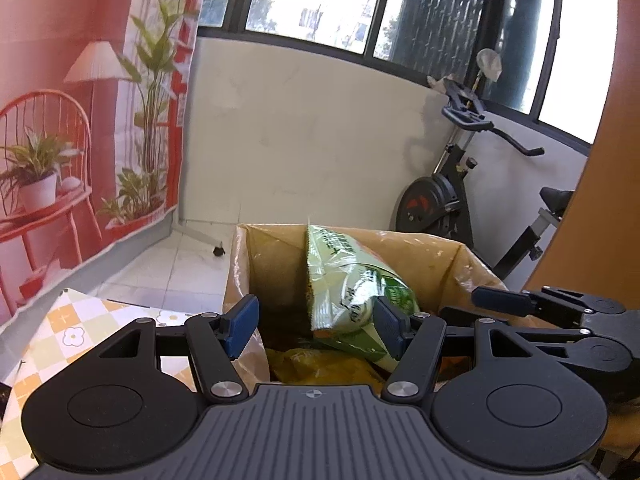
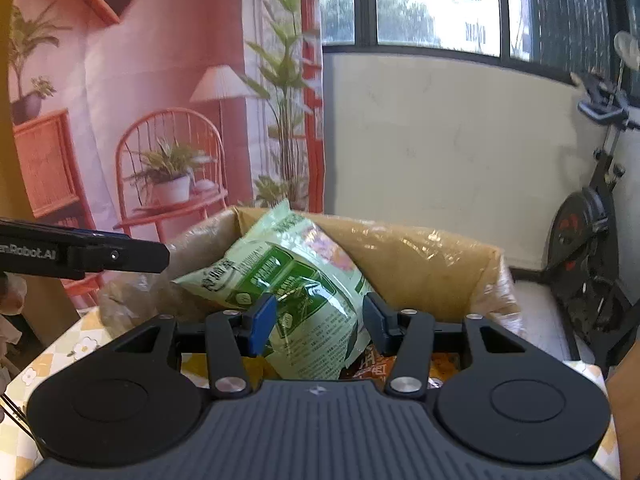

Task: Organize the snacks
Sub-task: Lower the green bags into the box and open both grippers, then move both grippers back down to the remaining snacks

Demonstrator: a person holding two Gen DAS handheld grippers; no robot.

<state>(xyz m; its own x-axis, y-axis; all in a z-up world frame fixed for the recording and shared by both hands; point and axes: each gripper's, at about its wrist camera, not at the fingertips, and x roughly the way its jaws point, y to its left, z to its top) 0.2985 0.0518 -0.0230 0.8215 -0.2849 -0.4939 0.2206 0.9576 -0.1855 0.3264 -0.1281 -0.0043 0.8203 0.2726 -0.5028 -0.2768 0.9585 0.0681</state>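
Observation:
A green snack bag [image 1: 352,292] stands tilted in a brown cardboard box [image 1: 276,256] lined with clear plastic. It also shows in the right wrist view [image 2: 296,292], leaning in the box [image 2: 420,264]. My left gripper [image 1: 316,328] is open over the box's near edge, its right pad beside the bag. My right gripper [image 2: 316,324] is open with the bag's lower part between its fingers; I cannot tell whether the pads touch it. Orange and yellow snack packs [image 1: 320,364] lie at the box bottom. The right gripper shows at the right of the left wrist view [image 1: 532,304].
The box stands on a table with a checked flower cloth [image 1: 68,332]. An exercise bike [image 1: 460,184] stands by the white wall at the right. A printed red backdrop [image 1: 80,120] hangs at the left. The left gripper's finger [image 2: 120,256] shows at the left of the right wrist view.

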